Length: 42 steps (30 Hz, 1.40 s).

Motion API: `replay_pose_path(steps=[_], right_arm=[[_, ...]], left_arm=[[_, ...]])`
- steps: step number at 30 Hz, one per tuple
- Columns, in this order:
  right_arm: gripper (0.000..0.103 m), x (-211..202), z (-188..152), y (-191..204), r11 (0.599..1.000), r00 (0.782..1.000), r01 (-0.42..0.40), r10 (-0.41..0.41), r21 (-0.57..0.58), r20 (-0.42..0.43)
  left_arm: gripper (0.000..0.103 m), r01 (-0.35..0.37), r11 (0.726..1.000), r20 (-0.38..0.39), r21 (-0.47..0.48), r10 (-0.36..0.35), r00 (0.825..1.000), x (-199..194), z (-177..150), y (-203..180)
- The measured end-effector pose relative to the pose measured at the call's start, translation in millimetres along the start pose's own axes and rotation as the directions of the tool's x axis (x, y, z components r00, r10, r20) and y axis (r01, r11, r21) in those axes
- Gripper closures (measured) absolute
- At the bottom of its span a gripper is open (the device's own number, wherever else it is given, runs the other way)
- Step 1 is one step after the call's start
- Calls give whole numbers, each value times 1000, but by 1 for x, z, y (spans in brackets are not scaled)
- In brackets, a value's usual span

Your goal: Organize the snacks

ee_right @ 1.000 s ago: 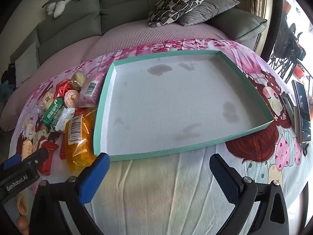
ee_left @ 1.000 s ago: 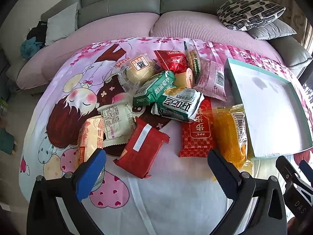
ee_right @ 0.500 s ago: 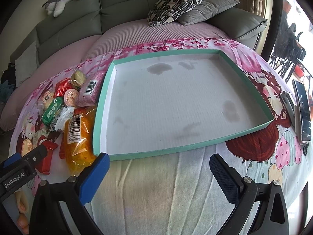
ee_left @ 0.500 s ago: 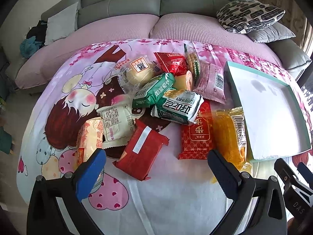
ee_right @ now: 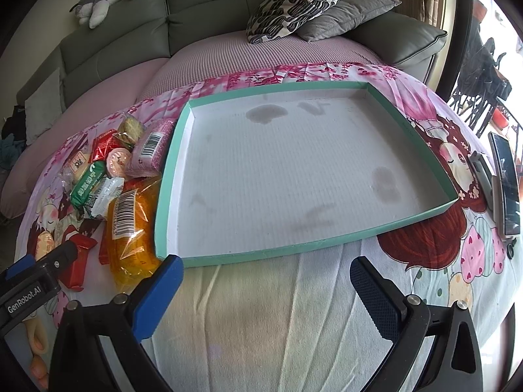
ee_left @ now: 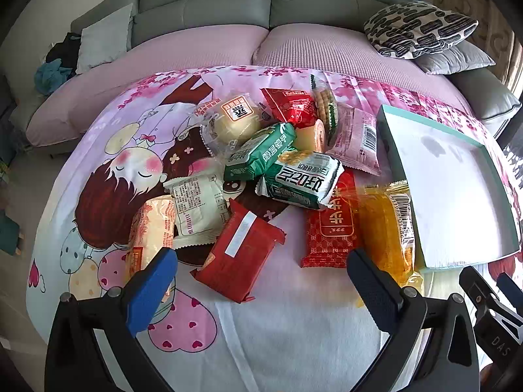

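A pile of wrapped snacks lies on a cartoon-print cloth: a red packet [ee_left: 240, 254] nearest my left gripper [ee_left: 261, 290], a patterned red packet [ee_left: 331, 225], an orange bag [ee_left: 387, 232], a green-white packet [ee_left: 302, 179] and a cream packet [ee_left: 199, 207]. My left gripper is open and empty just short of the red packet. A shallow teal-rimmed tray [ee_right: 330, 246] with a white floor lies empty to the right of the pile; it also shows in the left wrist view [ee_left: 397, 163]. My right gripper [ee_right: 264, 294] is open and empty at the tray's near rim. The orange bag [ee_right: 130, 228] touches the tray's left side.
A grey sofa [ee_left: 271, 3] with patterned cushions [ee_right: 297, 0] stands behind the cloth. A phone [ee_right: 506, 183] and a small device lie at the cloth's right edge. The left gripper's body [ee_right: 29, 290] shows at the left in the right wrist view.
The left wrist view has drifted slightly back and left, so the tray sits further right in it. The snacks, the tray and both open grippers are otherwise as before.
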State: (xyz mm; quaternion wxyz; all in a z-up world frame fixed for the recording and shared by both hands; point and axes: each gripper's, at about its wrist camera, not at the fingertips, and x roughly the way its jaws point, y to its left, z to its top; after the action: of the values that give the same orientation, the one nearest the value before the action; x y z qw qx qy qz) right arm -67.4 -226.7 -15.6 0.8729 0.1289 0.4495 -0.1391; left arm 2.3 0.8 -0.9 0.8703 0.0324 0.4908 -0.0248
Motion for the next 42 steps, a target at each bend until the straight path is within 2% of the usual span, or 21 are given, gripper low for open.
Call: replay_pose_path(steps=[37, 42], right_arm=[[0, 1, 0, 0, 1000, 1000, 0, 0, 0, -5], [0, 1, 0, 1, 1000, 1000, -13, 13, -5, -1]], left_arm=[[0, -5, 999, -9, -39, 5, 1000, 2, 0, 6], [0, -7, 997, -10, -76, 7, 1000, 2, 4, 16]])
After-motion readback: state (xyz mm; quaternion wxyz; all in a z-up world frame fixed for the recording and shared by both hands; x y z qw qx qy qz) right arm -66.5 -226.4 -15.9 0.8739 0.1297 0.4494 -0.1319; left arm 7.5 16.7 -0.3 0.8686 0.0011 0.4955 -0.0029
